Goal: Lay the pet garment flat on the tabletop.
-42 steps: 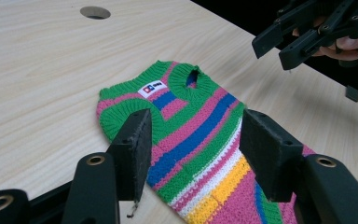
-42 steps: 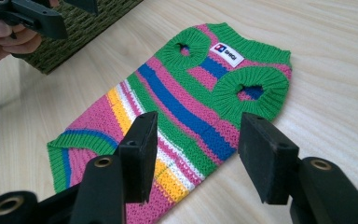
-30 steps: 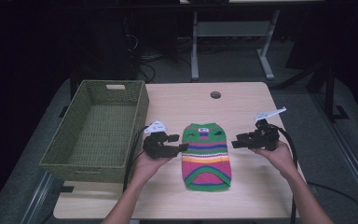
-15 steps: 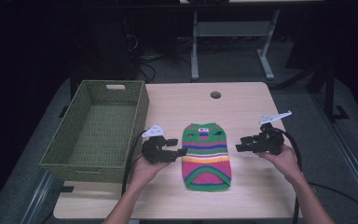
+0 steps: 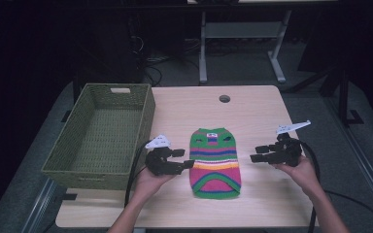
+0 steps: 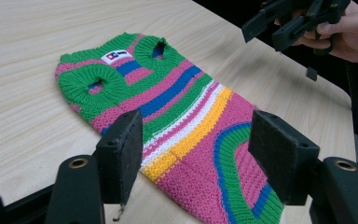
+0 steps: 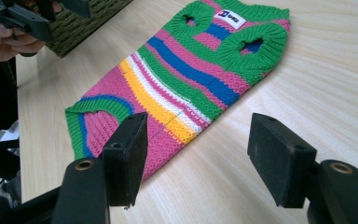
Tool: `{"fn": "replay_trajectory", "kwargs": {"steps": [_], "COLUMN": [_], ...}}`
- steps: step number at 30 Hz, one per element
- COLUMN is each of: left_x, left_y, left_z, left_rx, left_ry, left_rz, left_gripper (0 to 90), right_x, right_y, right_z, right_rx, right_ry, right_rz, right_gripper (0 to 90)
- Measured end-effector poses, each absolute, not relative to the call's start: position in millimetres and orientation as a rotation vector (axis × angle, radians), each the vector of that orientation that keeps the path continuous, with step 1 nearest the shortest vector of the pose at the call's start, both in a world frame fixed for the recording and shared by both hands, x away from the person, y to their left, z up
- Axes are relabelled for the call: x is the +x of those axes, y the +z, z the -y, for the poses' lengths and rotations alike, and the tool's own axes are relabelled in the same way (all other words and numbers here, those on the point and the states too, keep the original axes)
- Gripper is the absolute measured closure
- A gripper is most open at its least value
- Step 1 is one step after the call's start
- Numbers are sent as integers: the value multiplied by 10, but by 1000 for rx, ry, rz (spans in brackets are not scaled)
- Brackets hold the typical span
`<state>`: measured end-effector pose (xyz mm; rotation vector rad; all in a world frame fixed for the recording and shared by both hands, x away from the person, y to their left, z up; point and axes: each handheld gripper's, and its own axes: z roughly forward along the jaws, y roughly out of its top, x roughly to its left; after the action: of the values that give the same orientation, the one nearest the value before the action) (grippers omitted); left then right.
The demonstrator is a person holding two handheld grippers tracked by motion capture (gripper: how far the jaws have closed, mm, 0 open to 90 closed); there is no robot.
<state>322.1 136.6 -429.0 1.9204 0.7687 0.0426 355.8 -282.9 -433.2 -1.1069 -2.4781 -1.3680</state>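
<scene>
1. Far left on the table (image 5: 252, 104) there's a green woven basket (image 5: 102, 136) with nothing in it. It sits well apart from the sweater, with the left hand in between.

2. Next over, the left gripper (image 5: 182, 159) is held just beside the sweater's left edge, jaws pointing at it. From its own view the pads (image 6: 121, 154) are spread wide with the knit showing in the gap between them, but they aren't pressing on anything. The jaws have just been opening a bit more.

3. Middle of the table: the striped sweater (image 5: 215, 162), a small one, lying flat. Its neck end with the white label (image 6: 116, 56) and two armholes points away from the person, and the green-trimmed hem is nearest them.

4. On the right, the right gripper (image 5: 258, 155) hovers near the sweater's right side, a little gap between them. Its jaws have just been opening too, with nothing between them but table and the sweater's edge farther off.

5. My read: this is the lining-up step, both claws open and squared up on either side, no grab yet.

6. Next move probably needs each claw to slide in low onto a side edge and pinch the fabric, then lift or fold together. Thick knit, so a shallow bite could slip off.
</scene>
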Motion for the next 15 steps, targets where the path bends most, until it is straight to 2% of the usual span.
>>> {"fn": "replay_trajectory", "kwargs": {"steps": [15], "left_x": [3089], "left_y": [-4323], "left_z": [-1374], "left_rx": [1953], "left_ry": [28], "left_rz": [-758], "left_gripper": [274], "right_x": [3369], "right_y": [-4411], "right_z": [2933], "right_rx": [-1114], "right_ry": [-1367], "right_rz": [2469], "right_gripper": [347]}}
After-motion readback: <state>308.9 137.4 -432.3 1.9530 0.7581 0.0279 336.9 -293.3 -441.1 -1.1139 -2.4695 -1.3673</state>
